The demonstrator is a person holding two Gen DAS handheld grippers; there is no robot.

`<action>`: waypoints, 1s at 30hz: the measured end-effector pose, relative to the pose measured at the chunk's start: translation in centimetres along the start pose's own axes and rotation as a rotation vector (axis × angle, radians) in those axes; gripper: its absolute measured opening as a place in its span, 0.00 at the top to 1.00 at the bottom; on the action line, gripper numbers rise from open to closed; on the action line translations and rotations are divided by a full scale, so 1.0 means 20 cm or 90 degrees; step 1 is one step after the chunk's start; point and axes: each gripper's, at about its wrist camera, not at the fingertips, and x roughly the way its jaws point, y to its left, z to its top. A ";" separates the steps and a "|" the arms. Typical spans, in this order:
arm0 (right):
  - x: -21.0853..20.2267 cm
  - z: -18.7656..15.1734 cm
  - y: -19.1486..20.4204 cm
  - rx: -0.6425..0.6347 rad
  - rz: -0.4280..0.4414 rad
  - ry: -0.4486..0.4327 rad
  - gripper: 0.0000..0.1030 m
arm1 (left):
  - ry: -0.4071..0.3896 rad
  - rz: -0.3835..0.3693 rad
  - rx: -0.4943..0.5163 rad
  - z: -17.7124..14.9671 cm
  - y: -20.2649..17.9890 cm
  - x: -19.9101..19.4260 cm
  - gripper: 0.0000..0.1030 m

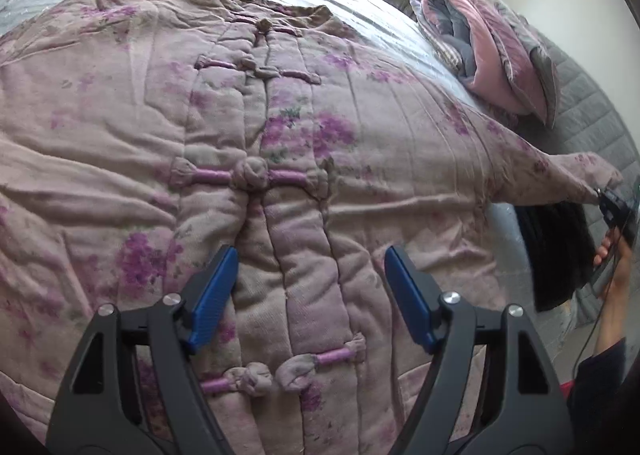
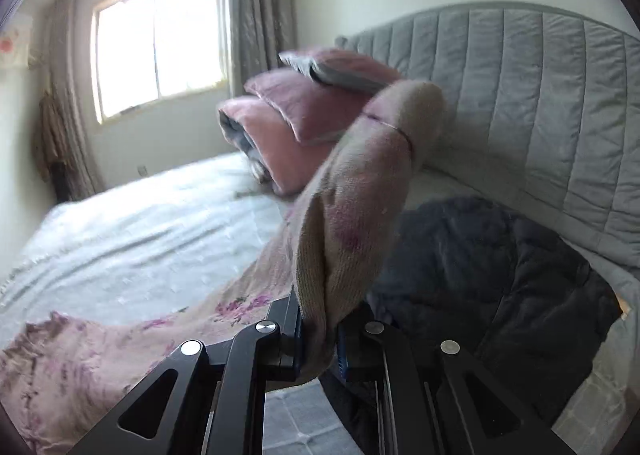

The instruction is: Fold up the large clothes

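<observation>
A pink quilted floral jacket (image 1: pixel 280 143) with knot buttons lies front-up, spread on the bed. My left gripper (image 1: pixel 310 295) is open and empty just above its lower front placket. My right gripper (image 2: pixel 318 343) is shut on the jacket's sleeve cuff (image 2: pixel 360 215) and holds it raised off the bed. In the left wrist view the right gripper (image 1: pixel 610 207) shows at the far right, gripping the end of the stretched sleeve (image 1: pixel 560 171).
The bed has a pale sheet (image 2: pixel 140 215) and a grey padded headboard (image 2: pixel 540 115). Folded pink and grey bedding (image 2: pixel 304 115) is stacked near the headboard. A dark garment (image 2: pixel 480 275) lies below the sleeve. A window (image 2: pixel 160 43) is beyond.
</observation>
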 end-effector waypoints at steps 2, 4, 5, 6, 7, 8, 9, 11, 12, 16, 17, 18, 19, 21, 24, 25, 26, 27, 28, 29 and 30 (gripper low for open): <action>0.15 -0.09 -0.02 0.023 -0.022 0.074 0.89 | 0.027 0.030 0.031 -0.02 -0.04 0.06 0.26; 0.28 -0.19 -0.08 0.049 -0.048 0.137 0.89 | 0.038 0.063 0.048 -0.02 -0.05 0.08 0.26; 0.29 -0.22 -0.10 0.063 -0.043 0.146 0.89 | 0.036 0.060 0.044 -0.01 -0.05 0.07 0.26; 0.30 -0.23 -0.11 0.076 -0.035 0.144 0.89 | 0.027 0.046 0.028 0.00 -0.04 0.04 0.26; 0.30 -0.21 -0.12 0.082 -0.030 0.140 0.89 | 0.013 0.031 0.013 0.02 -0.02 0.01 0.26; 0.27 -0.19 -0.11 0.088 -0.020 0.130 0.89 | -0.001 0.019 0.007 0.03 -0.01 -0.03 0.26; 0.26 -0.13 -0.12 0.091 -0.010 0.121 0.88 | -0.021 0.005 0.005 0.04 -0.01 -0.08 0.26; 0.16 0.00 -0.07 0.096 0.023 0.087 0.88 | -0.054 -0.015 0.010 0.07 0.01 -0.17 0.26; 0.11 0.05 -0.02 0.096 0.039 0.066 0.88 | -0.070 -0.019 0.007 0.09 0.04 -0.21 0.26; -0.23 0.23 0.35 0.050 0.136 -0.040 0.88 | -0.126 0.020 -0.067 0.16 0.25 -0.31 0.26; -0.28 0.25 0.45 0.032 0.156 -0.060 0.87 | -0.137 0.033 -0.086 0.17 0.30 -0.33 0.26; -0.35 0.26 0.57 0.015 0.180 -0.078 0.87 | -0.146 0.051 -0.113 0.18 0.36 -0.35 0.26; -0.41 0.27 0.69 0.002 0.207 -0.091 0.87 | -0.153 0.064 -0.131 0.18 0.41 -0.36 0.26; -0.51 0.26 0.95 -0.020 0.267 -0.103 0.87 | -0.171 0.086 -0.158 0.19 0.50 -0.39 0.26; -0.62 0.14 1.35 -0.062 0.347 -0.095 0.87 | -0.182 0.077 -0.194 0.21 0.60 -0.44 0.26; -0.64 0.08 1.50 -0.086 0.364 -0.086 0.87 | -0.186 0.071 -0.209 0.20 0.63 -0.46 0.26; -0.66 0.00 1.67 -0.119 0.374 -0.078 0.87 | -0.193 0.063 -0.232 0.20 0.68 -0.48 0.26; -0.68 -0.09 1.81 -0.154 0.376 -0.077 0.87 | -0.196 0.063 -0.244 0.20 0.71 -0.49 0.26; -0.70 -0.19 1.95 -0.187 0.378 -0.078 0.87 | -0.198 0.066 -0.254 0.20 0.75 -0.50 0.26; -0.69 -0.32 2.10 -0.217 0.382 -0.069 0.86 | -0.198 0.072 -0.266 0.20 0.79 -0.51 0.26; -0.69 -0.40 2.19 -0.230 0.387 -0.051 0.85 | -0.199 0.074 -0.276 0.20 0.83 -0.52 0.26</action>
